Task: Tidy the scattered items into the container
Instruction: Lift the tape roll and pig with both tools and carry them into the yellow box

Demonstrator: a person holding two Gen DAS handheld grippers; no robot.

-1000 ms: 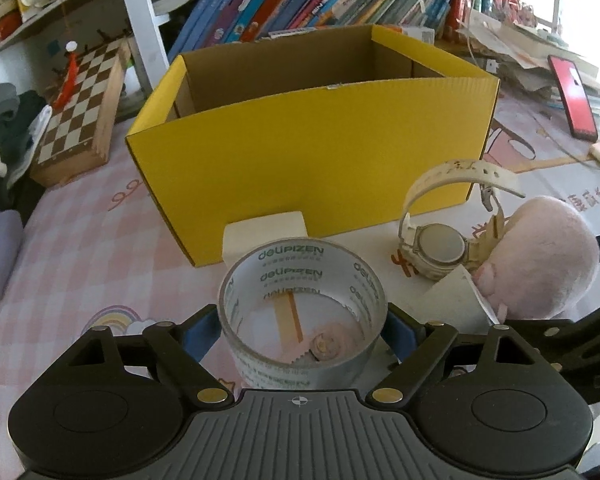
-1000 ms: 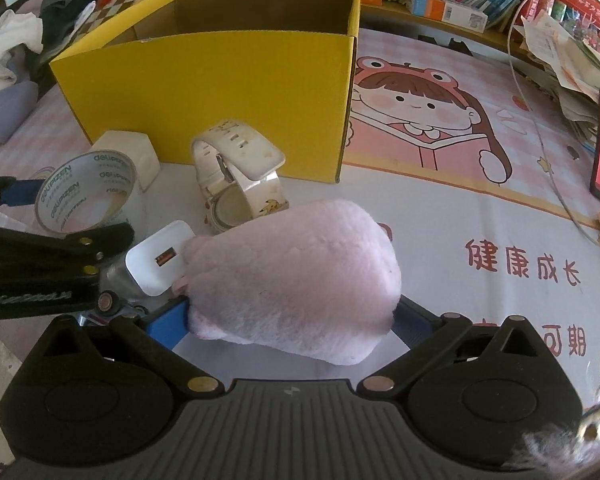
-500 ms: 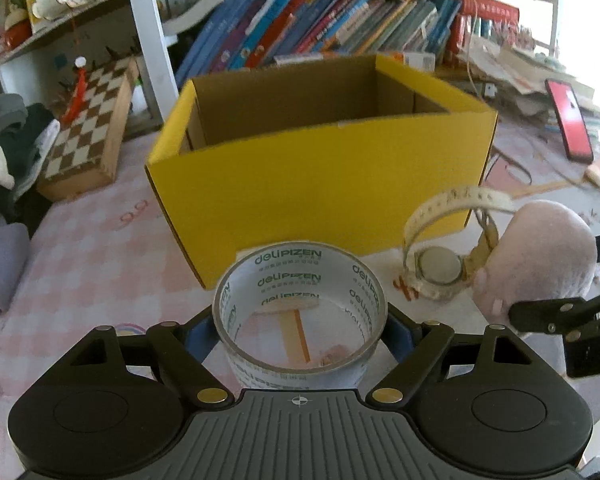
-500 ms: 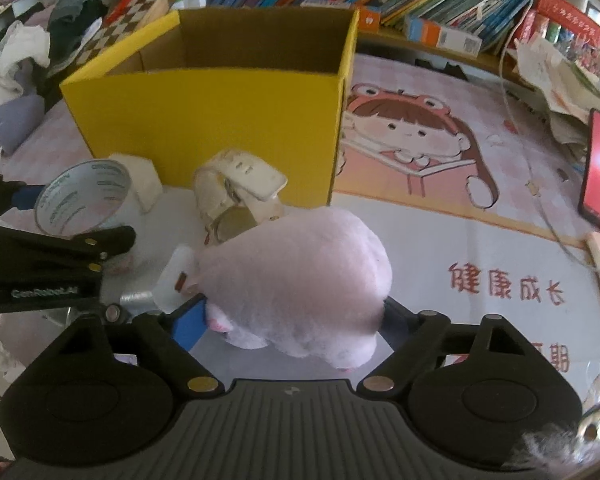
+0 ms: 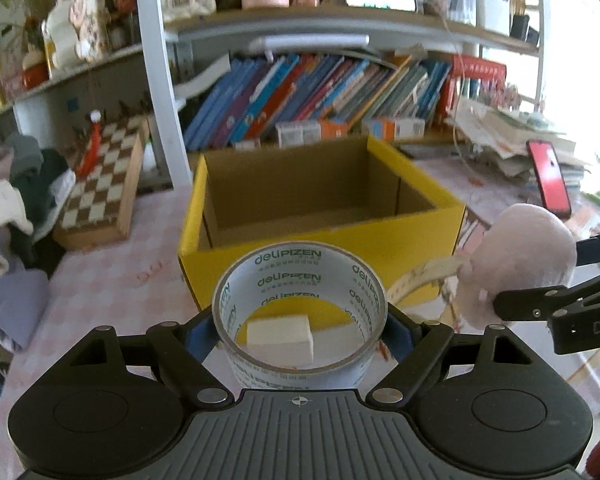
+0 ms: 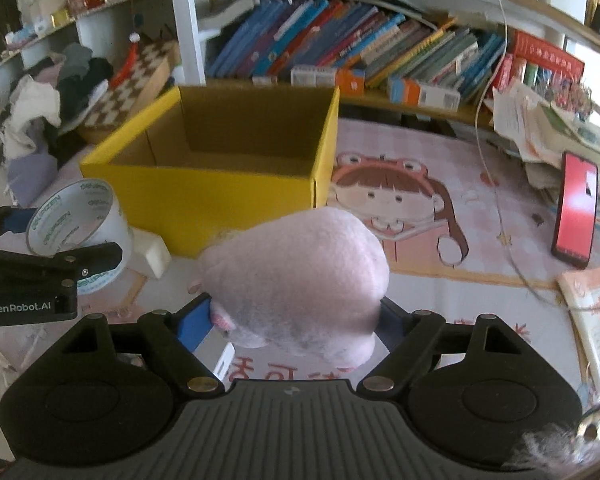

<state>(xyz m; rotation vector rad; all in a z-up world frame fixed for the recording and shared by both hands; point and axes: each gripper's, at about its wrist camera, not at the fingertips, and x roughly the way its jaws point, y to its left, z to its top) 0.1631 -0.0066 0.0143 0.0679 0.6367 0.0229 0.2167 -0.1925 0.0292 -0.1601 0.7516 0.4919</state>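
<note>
My left gripper [image 5: 300, 326] is shut on a clear tape roll [image 5: 300, 276] and holds it above the table, in front of the open yellow box [image 5: 320, 204]. My right gripper [image 6: 296, 312] is shut on a pink plush toy [image 6: 296, 276], lifted to the right of the tape roll [image 6: 76, 224]; the toy also shows in the left wrist view [image 5: 520, 256]. The yellow box [image 6: 220, 192] stands just ahead and its inside looks bare. A cream watch strap [image 5: 424, 276] and a white block [image 5: 280, 334] lie on the table by the box's front wall.
A chessboard box [image 5: 100, 192] and a pile of clothes [image 5: 8, 208] are at the left. Bookshelves [image 5: 320, 92] stand behind the box. A red phone [image 6: 576, 208], papers and a cable [image 6: 496, 184] are at the right. A small white card [image 6: 222, 356] lies under my right gripper.
Both grippers have risen off the table with their loads, the tape roll and the plush toy. The box's inside has come into view, and the watch is now mostly hidden behind the toy.
</note>
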